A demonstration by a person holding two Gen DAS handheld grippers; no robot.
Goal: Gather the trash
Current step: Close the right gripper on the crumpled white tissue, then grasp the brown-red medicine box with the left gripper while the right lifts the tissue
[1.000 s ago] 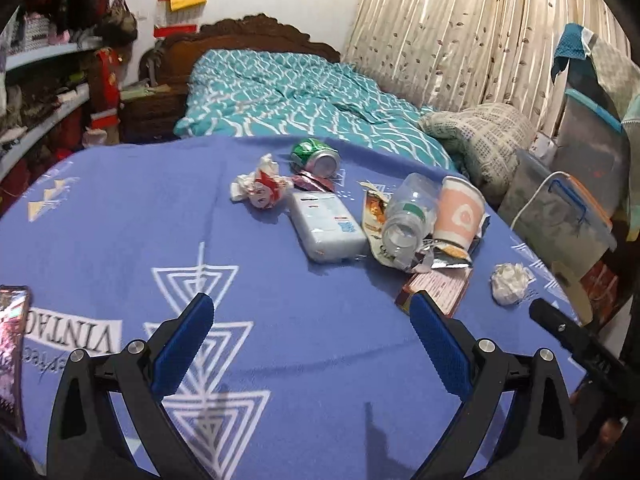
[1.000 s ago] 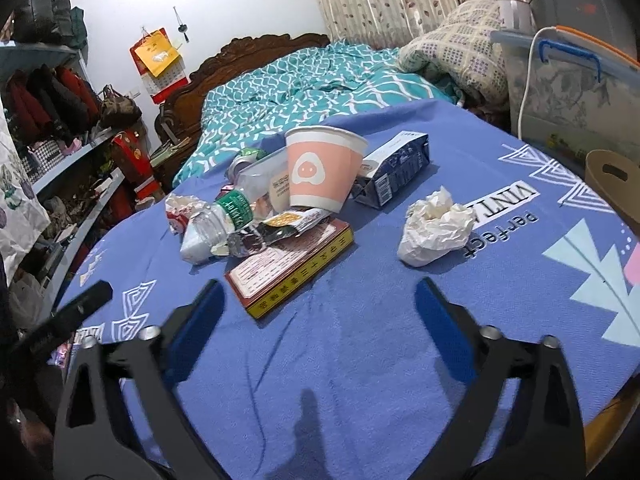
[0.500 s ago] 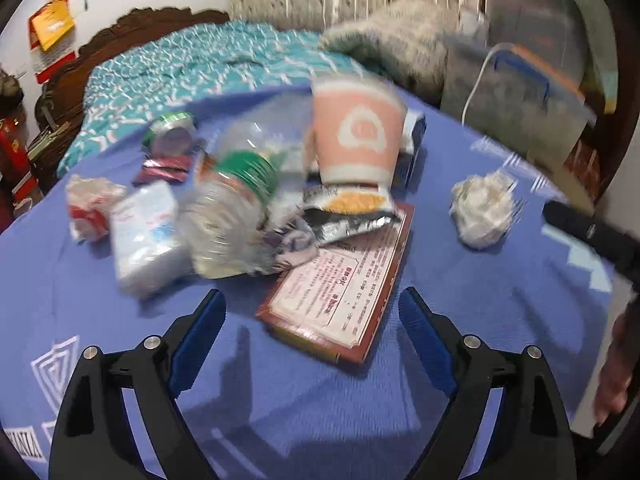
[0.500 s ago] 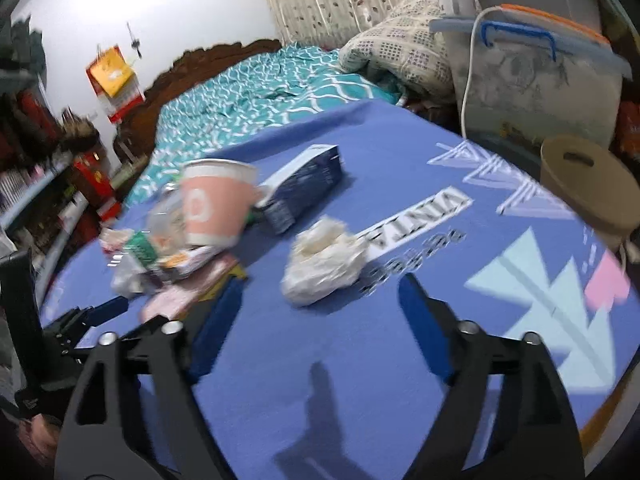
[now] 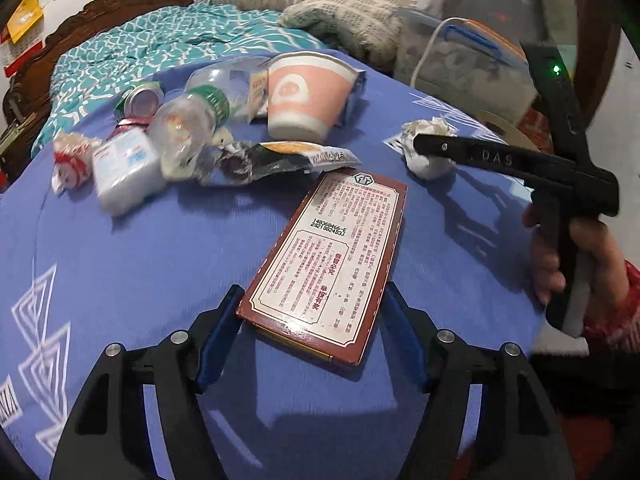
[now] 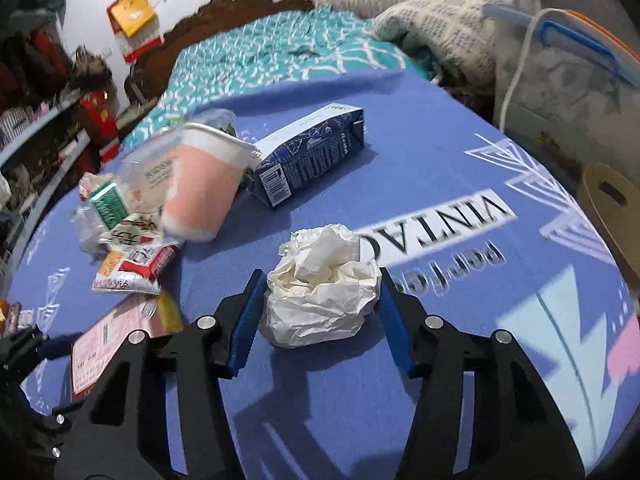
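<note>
The bench wears a periwinkle-blue cloth (image 5: 132, 240) patterned with white nested triangles and, near the crumpled white paper ball (image 6: 320, 292), a white panel of black letters plus pale blue and pink shapes. Beside the ball lies a flat maroon cardboard box (image 5: 332, 256) with a cream face, red and black print. Beyond the box stand a salmon-pink paper cup (image 5: 308, 96) with a white emblem and a navy carton (image 6: 308, 152). The bed's quilt (image 6: 272, 52) is teal with white lattice.
</note>
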